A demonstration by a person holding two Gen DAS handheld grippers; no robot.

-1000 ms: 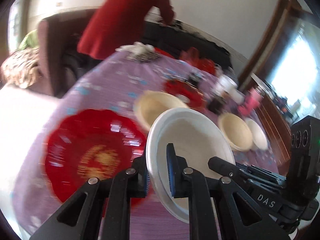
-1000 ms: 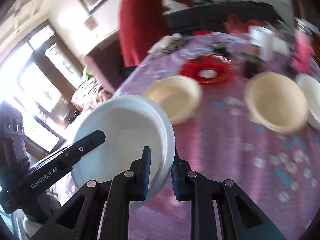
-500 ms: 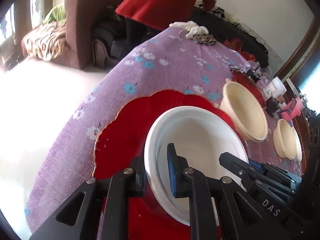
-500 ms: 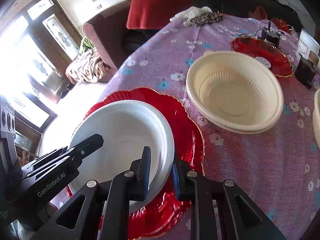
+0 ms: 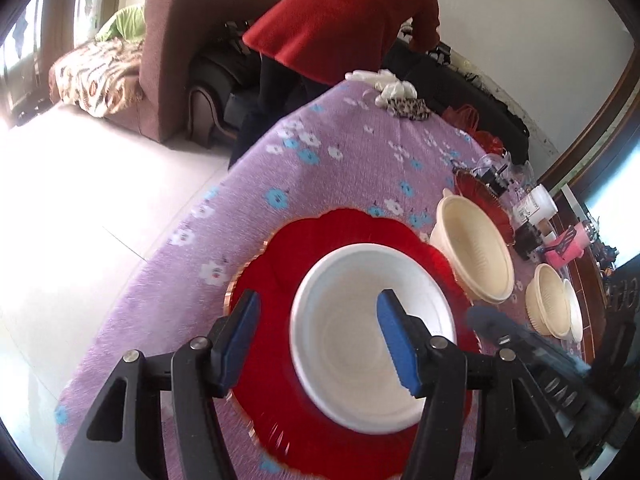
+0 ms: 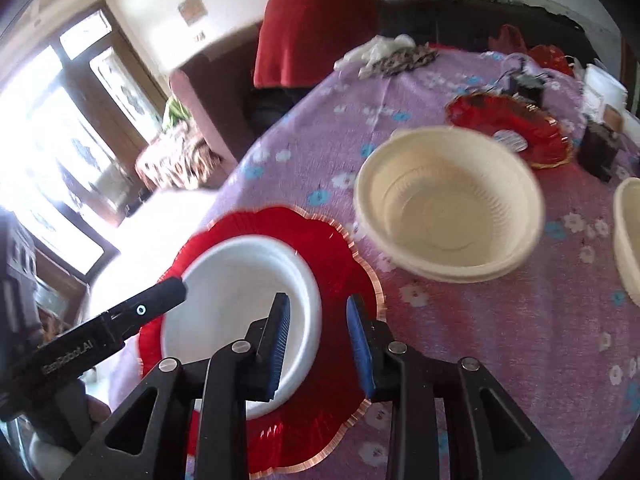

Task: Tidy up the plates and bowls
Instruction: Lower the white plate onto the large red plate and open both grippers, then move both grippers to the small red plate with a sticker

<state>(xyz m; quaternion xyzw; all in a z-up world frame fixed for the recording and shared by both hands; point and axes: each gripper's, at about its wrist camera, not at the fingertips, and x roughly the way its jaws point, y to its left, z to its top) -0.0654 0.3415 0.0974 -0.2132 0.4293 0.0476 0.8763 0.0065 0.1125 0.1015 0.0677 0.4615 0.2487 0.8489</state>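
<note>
A white bowl (image 5: 372,336) sits in the middle of a large red scalloped plate (image 5: 288,264) on the purple flowered tablecloth; both also show in the right wrist view, the bowl (image 6: 236,300) on the plate (image 6: 340,264). My left gripper (image 5: 320,332) is open, its jaws astride the bowl's near left rim. My right gripper (image 6: 318,336) is open astride the bowl's right rim. A cream bowl (image 6: 448,204) stands just beyond the plate, also seen in the left wrist view (image 5: 476,248).
A second red plate (image 6: 508,128) lies behind the cream bowl. More cream and white bowls (image 5: 554,306) stand at the right. Cups, a pink item (image 5: 568,246) and cloths (image 5: 400,96) sit further back. A person in red (image 5: 344,16) bends over beyond the table's far edge.
Both grippers were shut on the white bowl's rim, carried it down onto the red plate, and have now opened and let it go. The bowl rests on the plate.
</note>
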